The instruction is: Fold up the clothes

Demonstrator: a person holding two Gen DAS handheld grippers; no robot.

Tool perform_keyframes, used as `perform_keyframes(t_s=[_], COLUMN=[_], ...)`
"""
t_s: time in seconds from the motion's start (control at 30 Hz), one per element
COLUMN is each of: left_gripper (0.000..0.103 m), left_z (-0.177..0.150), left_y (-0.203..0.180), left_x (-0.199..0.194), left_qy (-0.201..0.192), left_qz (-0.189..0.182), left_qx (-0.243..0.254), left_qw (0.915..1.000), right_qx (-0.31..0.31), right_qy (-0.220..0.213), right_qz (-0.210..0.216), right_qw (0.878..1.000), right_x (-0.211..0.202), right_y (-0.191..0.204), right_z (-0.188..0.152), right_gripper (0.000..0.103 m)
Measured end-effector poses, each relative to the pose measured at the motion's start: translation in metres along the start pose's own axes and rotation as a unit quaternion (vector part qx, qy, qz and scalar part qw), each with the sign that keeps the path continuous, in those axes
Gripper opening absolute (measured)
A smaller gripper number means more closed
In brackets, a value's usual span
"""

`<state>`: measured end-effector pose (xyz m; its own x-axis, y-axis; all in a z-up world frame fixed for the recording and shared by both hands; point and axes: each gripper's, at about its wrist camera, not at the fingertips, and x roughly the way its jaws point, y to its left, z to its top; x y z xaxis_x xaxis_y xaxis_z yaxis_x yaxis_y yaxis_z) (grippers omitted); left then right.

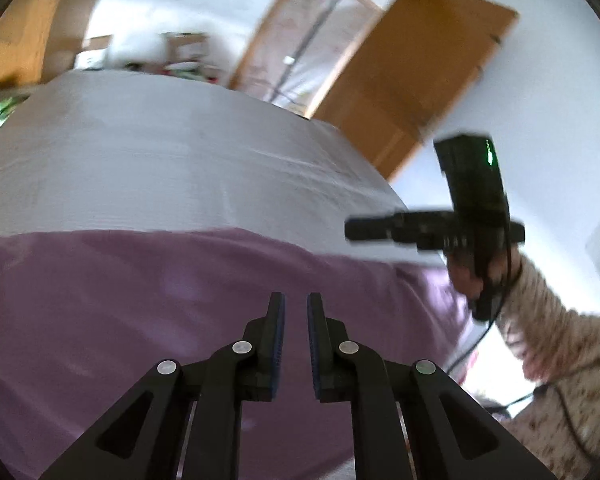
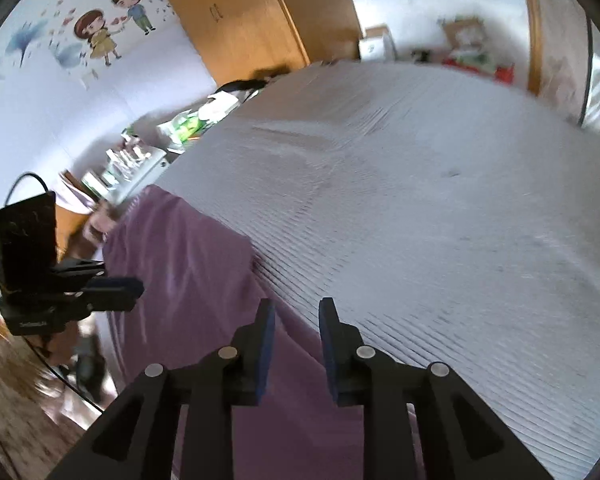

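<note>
Covering most of both views, the bed (image 2: 440, 200) with its pale ribbed cover spreads out ahead of the two tongs and carries the work. On its near part, directly under and in front of both tongs, lies the purple garment (image 1: 140, 300), spread rather flat, with a straight far edge. In the right wrist view it looks like a long band (image 2: 188, 272) that runs from below the right tongs toward the left tongs. I judge that at least one fold is already made, because the edges are straight and no sleeve or collar shows; the pictures are blurred, so I cannot be sure. It still looks long, so further folds probably remain.

The left tongs (image 1: 296, 312) stand slightly apart, with only a narrow gap and no cloth between the pads. The right tongs (image 2: 296, 316) stand apart more widely, also with nothing between them; the garment is only seen behind them. The person's patterned sleeve (image 1: 560, 344) appears to the right of the left tongs.
</note>
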<state>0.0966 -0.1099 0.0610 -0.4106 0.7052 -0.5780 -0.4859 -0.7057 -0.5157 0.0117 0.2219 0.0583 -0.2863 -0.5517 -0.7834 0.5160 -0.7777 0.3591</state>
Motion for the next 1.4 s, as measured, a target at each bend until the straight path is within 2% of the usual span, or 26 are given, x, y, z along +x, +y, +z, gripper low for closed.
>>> perform_keyframes(t_s=[0.17,0.4,0.47,0.67,0.83,0.93,1.07,1.13,1.27,1.4], left_gripper=[0.013,0.013,0.013,0.013,0.013,0.013,0.013,0.013,0.013,0.013], left_z=[0.009,0.008,0.008,0.001,0.007,0.013,0.023,0.026,0.028,0.029], left_y=[0.04,0.083,0.093,0.114,0.105,0.092,0.068,0.064,0.069,0.081], left_x=[-0.003,-0.006,-0.002,-0.002,0.002,-0.002,-0.009,-0.008,0.008,0.017], left_qy=[0.001,0.013,0.02,0.024,0.027,0.017,-0.012,-0.014,0.011,0.023], left_qz=[0.009,0.045,0.056,0.047,0.041,0.036,0.013,-0.001,0.003,0.003], left_qx=[-0.041,-0.091,-0.101,-0.138,-0.131,-0.11,-0.076,-0.071,-0.069,-0.103], left_qw=[0.9991,0.9948,0.9931,0.9891,0.9901,0.9931,0.997,0.9974,0.9976,0.9944], right_qx=[0.051,0.08,0.079,0.037,-0.019,-0.04,-0.033,-0.027,-0.004,0.021], right_qy=[0.03,0.063,0.054,0.017,-0.004,-0.004,0.01,0.014,0.016,0.022], right_qz=[0.073,0.126,0.131,0.121,0.111,0.098,0.095,0.097,0.111,0.123], right_qw=[0.996,0.987,0.987,0.992,0.994,0.994,0.995,0.995,0.994,0.992], right_x=[0.043,0.076,0.074,0.054,0.036,0.039,0.052,0.056,0.058,0.062], right_y=[-0.001,0.009,0.014,0.046,0.076,0.09,0.096,0.096,0.091,0.083], right_z=[0.021,0.03,0.03,0.015,-0.004,-0.011,-0.021,-0.024,-0.023,-0.022], right_gripper=[0.026,0.025,0.005,0.005,0.005,0.005,0.005,0.005,0.011,0.017])
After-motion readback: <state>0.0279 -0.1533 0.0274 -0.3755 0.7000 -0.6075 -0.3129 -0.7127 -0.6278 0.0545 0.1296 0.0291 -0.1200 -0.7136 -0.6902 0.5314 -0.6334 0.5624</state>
